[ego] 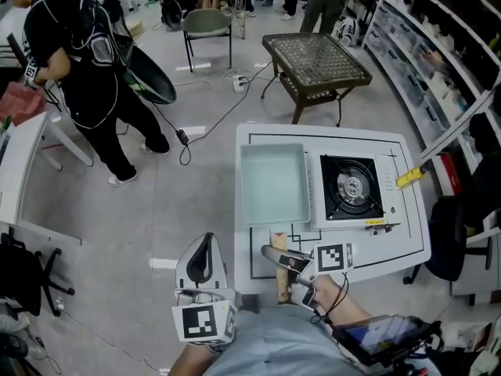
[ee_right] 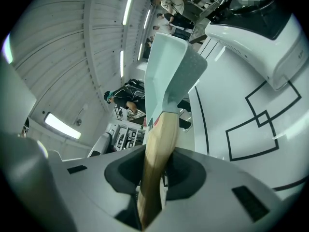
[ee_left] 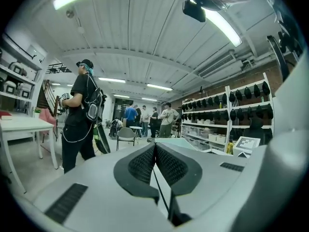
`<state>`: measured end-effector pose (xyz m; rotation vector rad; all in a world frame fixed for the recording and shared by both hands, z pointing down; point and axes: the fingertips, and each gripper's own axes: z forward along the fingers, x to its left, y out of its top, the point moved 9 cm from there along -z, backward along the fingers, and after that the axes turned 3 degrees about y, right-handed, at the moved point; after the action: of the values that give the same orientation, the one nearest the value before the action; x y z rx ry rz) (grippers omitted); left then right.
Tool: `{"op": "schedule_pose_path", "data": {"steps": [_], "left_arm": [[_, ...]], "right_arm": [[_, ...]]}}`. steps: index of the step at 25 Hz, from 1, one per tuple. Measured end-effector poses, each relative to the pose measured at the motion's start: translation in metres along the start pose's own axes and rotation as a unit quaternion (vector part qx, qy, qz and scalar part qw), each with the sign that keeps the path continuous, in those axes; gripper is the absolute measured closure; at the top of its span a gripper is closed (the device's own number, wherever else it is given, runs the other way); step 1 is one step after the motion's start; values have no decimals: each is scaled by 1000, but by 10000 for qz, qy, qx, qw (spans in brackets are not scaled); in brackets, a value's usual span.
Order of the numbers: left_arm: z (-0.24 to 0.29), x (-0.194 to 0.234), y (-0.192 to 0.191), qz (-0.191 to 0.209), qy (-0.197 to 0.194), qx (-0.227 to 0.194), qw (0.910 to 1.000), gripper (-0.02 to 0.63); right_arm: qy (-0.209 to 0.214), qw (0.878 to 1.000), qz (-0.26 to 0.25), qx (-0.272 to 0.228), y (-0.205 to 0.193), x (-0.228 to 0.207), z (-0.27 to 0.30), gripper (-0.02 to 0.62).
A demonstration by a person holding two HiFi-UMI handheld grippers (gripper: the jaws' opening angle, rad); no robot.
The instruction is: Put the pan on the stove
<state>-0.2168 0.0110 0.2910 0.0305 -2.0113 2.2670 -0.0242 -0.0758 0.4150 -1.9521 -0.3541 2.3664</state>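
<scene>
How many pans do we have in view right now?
1. The pale square pan is left of the stove over the white table, its wooden handle clamped in the right tongs. A dark round thing beside the standing person is too unclear to count.

Rear of the pan handle [ee_right: 157, 146] hides inside the right claw [ee_right: 155, 172].

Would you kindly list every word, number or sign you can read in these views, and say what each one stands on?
No text can be read in any view.
Yellow label on the stove: too small to read.
Red mark on the pan, near its handle: blurred.
Square markers: black-and-white patterns, no letters or numbers.
</scene>
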Motion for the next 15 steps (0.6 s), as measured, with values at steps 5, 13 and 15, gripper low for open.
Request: {"op": "schedule_pose_path", "data": {"steps": [5, 13, 15], "left_arm": [[12, -28, 2, 71, -111, -33, 9999, 588], [35, -84, 0, 68, -220, 86, 9997, 588], [41, -98, -1, 52, -258, 89, 9996, 588]], "right_arm": [[86, 9999, 14, -104, 11, -2, -25, 480], [60, 9998, 79, -198, 42, -11, -78, 480], [33, 9997, 105, -234, 49, -16, -93, 480]]}}
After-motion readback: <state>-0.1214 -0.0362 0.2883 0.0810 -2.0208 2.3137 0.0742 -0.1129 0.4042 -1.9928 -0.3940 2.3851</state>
